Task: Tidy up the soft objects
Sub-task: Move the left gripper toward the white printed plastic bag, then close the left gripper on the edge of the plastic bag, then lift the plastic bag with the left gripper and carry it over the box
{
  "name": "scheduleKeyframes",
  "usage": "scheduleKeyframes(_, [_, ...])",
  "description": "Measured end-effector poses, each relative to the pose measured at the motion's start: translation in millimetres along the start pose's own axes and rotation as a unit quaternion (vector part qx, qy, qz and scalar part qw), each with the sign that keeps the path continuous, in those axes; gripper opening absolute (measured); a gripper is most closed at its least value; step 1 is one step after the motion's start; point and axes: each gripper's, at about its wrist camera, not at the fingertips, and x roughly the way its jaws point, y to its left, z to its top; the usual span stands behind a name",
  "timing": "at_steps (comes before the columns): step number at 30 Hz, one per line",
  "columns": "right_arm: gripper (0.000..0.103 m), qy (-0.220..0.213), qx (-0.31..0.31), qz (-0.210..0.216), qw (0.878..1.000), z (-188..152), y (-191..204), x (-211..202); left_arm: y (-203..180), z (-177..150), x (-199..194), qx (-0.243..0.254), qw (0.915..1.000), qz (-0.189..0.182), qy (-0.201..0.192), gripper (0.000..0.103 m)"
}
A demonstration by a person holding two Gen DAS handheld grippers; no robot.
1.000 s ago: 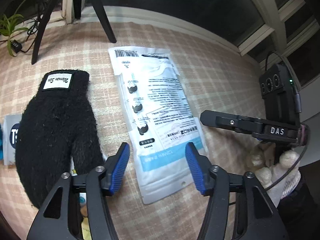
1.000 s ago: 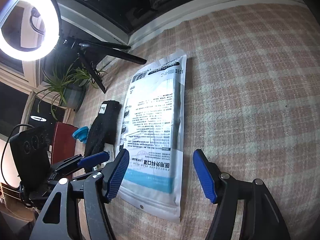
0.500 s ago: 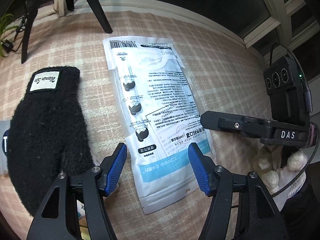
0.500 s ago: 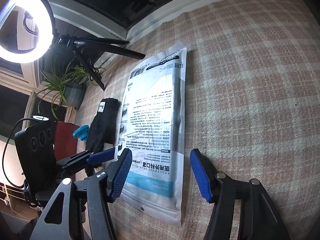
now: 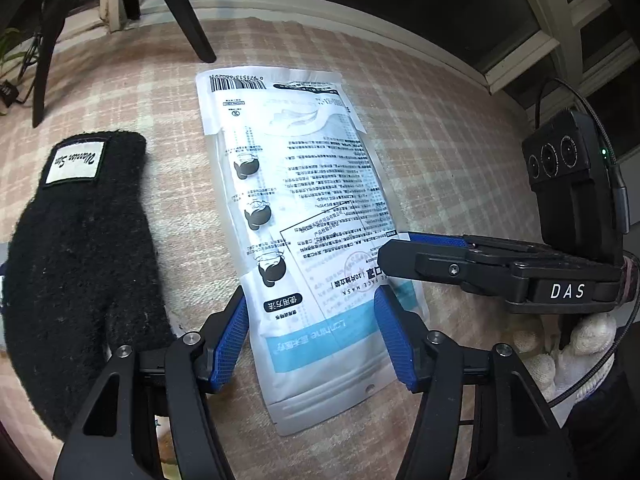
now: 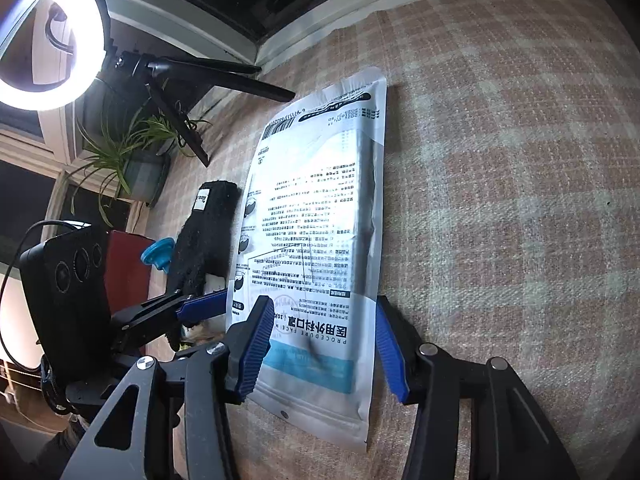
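On the plaid cloth [image 5: 440,152] you've got the face mask pack [image 5: 304,216] lying flat, with the black glove [image 5: 76,256] just beside it on its left. Both your left gripper [image 5: 312,340] and right gripper [image 6: 320,344] are spread wide around the pack's near end, nothing pinched yet. My worry: that pouch looks slick and thin, so if you close from the sides it'll probably buckle or slide out instead of lifting. Also both tools are crowding the same end, so they could knock into each other or snag the cloth.
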Motion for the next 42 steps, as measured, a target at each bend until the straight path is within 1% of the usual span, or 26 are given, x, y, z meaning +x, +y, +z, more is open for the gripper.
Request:
scheduleKeyframes(5, [0.044,0.001,-0.005,-0.005,1.0,-0.7,3.0,2.3,-2.9,1.7,2.4,0.006,1.0,0.004,-0.003,0.056])
scheduleKeyframes(9, [0.041,-0.001,-0.013,-0.014,1.0,-3.0,8.2,1.6,-3.3,-0.3,-3.9,0.008,0.9999,0.003,-0.014,0.056])
scheduleKeyframes(13, [0.04,-0.008,-0.014,-0.013,1.0,-5.6,11.8,-2.1,-6.4,-3.2,-9.9,0.018,0.9995,0.01,-0.024,0.056])
scheduleKeyframes(18, [0.038,-0.018,-0.019,-0.018,0.999,-8.8,16.1,-10.8,-11.3,-4.6,-17.5,0.025,0.9989,0.018,-0.034,0.053])
scheduleKeyframes(28, [0.036,-0.034,-0.035,-0.026,0.998,-14.7,29.4,-22.5,-22.7,-7.1,-39.8,0.044,0.996,0.029,-0.072,0.053])
scheduleKeyframes(36, [0.035,-0.049,-0.052,-0.03,0.997,-20.0,43.9,-32.5,-24.1,-12.0,-52.8,0.045,0.9943,0.032,-0.091,0.053])
scheduleKeyframes(42, [0.035,-0.064,-0.065,-0.03,0.995,-25.4,59.8,-47.1,-26.3,-16.5,-72.8,0.048,0.9923,0.03,-0.11,0.053])
